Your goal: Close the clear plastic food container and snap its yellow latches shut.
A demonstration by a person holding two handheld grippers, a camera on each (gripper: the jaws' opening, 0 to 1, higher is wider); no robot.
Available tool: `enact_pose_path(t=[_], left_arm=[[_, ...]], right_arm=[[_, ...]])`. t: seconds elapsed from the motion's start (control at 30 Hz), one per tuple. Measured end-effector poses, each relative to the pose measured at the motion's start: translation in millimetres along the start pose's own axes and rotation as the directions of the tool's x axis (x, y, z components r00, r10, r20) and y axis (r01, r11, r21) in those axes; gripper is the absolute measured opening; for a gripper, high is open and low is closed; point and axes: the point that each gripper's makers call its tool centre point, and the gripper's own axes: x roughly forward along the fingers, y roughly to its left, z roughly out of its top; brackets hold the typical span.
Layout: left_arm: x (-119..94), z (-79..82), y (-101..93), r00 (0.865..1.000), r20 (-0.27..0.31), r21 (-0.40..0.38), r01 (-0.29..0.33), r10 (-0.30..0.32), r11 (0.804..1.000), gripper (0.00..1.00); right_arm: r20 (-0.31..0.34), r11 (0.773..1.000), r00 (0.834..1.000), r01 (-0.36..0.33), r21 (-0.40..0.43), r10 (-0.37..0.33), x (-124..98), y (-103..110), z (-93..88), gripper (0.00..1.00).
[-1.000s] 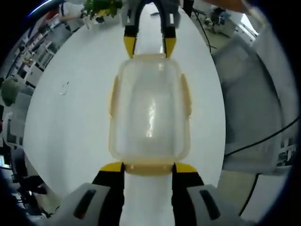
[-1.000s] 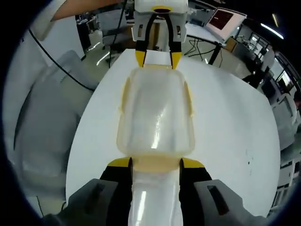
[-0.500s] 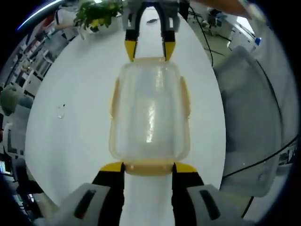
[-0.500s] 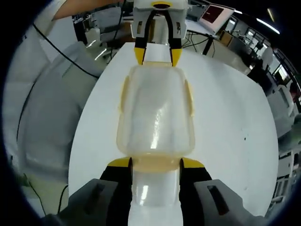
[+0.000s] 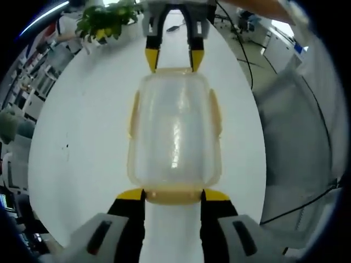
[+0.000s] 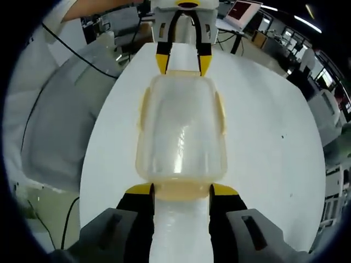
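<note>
The clear container is held over the white round table, lid on. The left gripper clasps its short-end yellow latch at 6 o'clock; the right gripper grips the opposite end, at 12 o'clock in the left gripper view. A green plant stands at 11 o'clock.

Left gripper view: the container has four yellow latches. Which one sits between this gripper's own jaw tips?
The near-end latch at the bottom of the container. The far-end latch meets the right gripper; the side latches stand free.
</note>
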Motion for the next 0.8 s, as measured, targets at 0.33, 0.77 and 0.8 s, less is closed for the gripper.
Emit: enact_pose_path(t=[0.33,0.77,0.8], left_arm=[[22.3,28.3,6.7,1.0,-0.016,0.007,0.008,-0.008,1.0,0.33],[47.1,49.6,14.5,0.998,-0.054,0.017,0.027,-0.027,0.999,0.33],[48.8,50.0,15.1,0.998,-0.057,0.016,0.029,-0.028,0.999,0.34]], right_arm=[[-0.012,1.0,1.0,0.001,0.016,0.0,-7.5,-5.5,-34.5,0.35],[-0.028,0.999,1.0,-0.009,0.035,0.01,-3.5,-13.9,-68.5,0.35],[-0.03,0.999,0.999,-0.011,0.035,0.012,-1.8,-13.9,-69.9,0.35]])
